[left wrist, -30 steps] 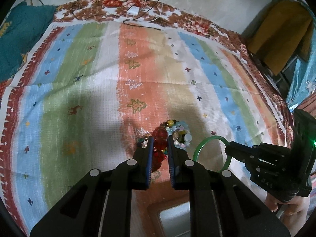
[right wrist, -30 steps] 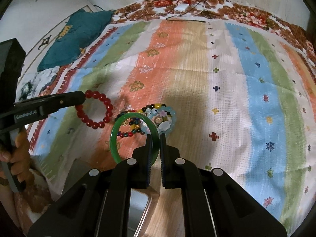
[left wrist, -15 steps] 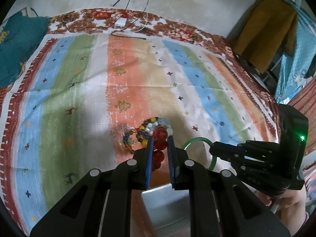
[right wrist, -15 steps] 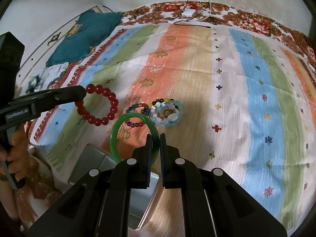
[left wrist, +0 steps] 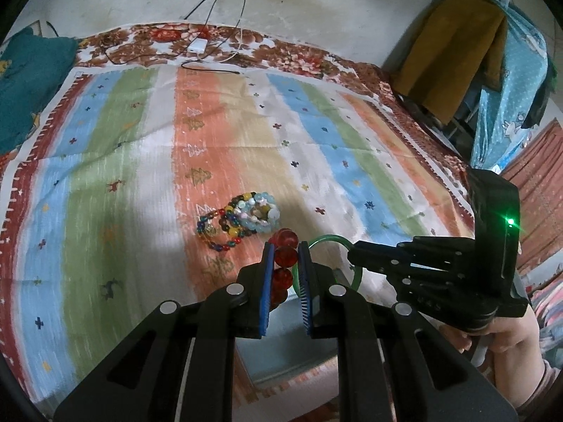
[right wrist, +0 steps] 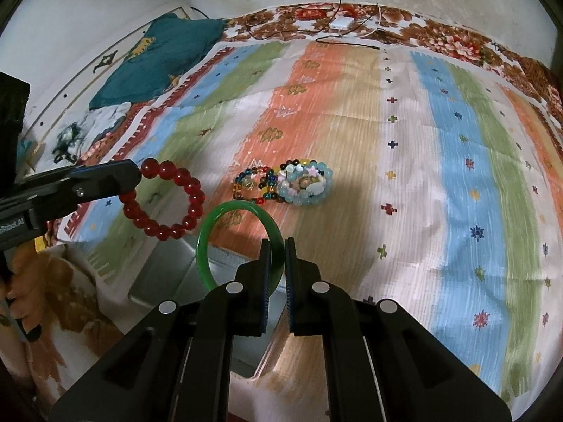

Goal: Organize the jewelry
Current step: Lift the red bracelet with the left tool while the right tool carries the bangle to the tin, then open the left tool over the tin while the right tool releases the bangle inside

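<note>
You've got both pieces lifted — left gripper (left wrist: 285, 258) jaws clamped on the red bead bracelet (right wrist: 164, 199), right gripper (right wrist: 277, 258) jaws pinching the green bangle (right wrist: 235, 242), both over the grey tray (right wrist: 169, 274) at the bed's near edge. Next up, I'd guess: lower and release into it.

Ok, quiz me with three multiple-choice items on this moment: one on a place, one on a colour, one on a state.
1. Where do the loose beaded bracelets lie?
A. on the striped cloth
B. in the grey tray
C. on the teal pillow

2. What colour is the bangle in the right tool?
A. red
B. green
C. blue

3. What state is the left tool in?
A. open, nothing in it
B. shut on nothing
C. shut on the red bead bracelet

Answers:
1 A, the pile rests on the orange stripe.
2 B, a smooth green ring sits between its fingers.
3 C, red beads are pinched between its pads.
</note>
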Demonstrator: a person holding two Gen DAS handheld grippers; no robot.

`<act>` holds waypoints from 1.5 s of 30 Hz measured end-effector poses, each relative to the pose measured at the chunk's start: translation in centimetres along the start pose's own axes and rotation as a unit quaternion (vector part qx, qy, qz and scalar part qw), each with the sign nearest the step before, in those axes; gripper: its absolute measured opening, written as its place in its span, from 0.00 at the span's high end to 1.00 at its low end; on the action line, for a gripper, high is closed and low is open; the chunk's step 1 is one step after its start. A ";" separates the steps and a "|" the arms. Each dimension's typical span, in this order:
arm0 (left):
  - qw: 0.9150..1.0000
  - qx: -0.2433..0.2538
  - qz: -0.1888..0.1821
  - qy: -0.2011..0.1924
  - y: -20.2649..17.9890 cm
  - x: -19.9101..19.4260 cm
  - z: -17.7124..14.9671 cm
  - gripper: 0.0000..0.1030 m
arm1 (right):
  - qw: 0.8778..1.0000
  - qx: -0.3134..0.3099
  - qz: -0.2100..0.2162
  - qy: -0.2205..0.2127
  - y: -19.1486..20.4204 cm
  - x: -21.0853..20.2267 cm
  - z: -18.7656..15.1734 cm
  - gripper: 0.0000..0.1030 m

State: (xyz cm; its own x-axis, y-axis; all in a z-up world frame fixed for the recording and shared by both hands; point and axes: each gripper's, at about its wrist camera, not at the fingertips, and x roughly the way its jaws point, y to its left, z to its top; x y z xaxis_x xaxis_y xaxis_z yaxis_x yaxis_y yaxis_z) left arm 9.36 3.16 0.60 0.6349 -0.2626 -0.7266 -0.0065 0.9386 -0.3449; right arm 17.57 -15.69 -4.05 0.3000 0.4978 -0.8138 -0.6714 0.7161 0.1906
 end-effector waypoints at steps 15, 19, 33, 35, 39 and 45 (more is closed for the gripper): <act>1.000 0.019 0.007 0.010 -1.1 -0.5 -3.0 0.87 | 1.000 -0.008 0.004 0.004 1.0 -0.6 -2.0 0.92; 1.000 0.020 0.009 0.014 -1.2 -0.5 -3.6 0.87 | 1.000 -0.012 0.007 0.005 1.3 -0.7 -2.3 0.92; 0.999 0.012 0.008 0.041 -1.4 0.3 -4.3 0.87 | 1.000 -0.018 0.021 0.012 1.7 -0.6 -2.7 0.90; 0.999 0.011 0.015 0.041 -1.3 0.4 -4.3 0.87 | 0.999 -0.020 0.028 0.013 1.8 -0.6 -2.7 0.89; 0.999 0.003 0.026 0.040 -0.9 0.4 -4.2 0.79 | 1.000 -0.011 0.026 0.009 1.5 -0.7 -2.6 0.69; 0.998 -0.009 0.041 0.042 0.0 0.6 -3.8 0.68 | 1.000 0.001 0.018 0.012 0.9 -0.5 -2.3 0.58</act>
State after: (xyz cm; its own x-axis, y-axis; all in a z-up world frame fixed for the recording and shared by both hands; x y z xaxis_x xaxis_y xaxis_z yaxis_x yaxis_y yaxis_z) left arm 6.82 2.16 -2.11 0.5641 -0.2042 -0.8000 -0.0702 0.9536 -0.2929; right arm 15.23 -16.44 -4.72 0.2595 0.5121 -0.8188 -0.6806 0.6985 0.2211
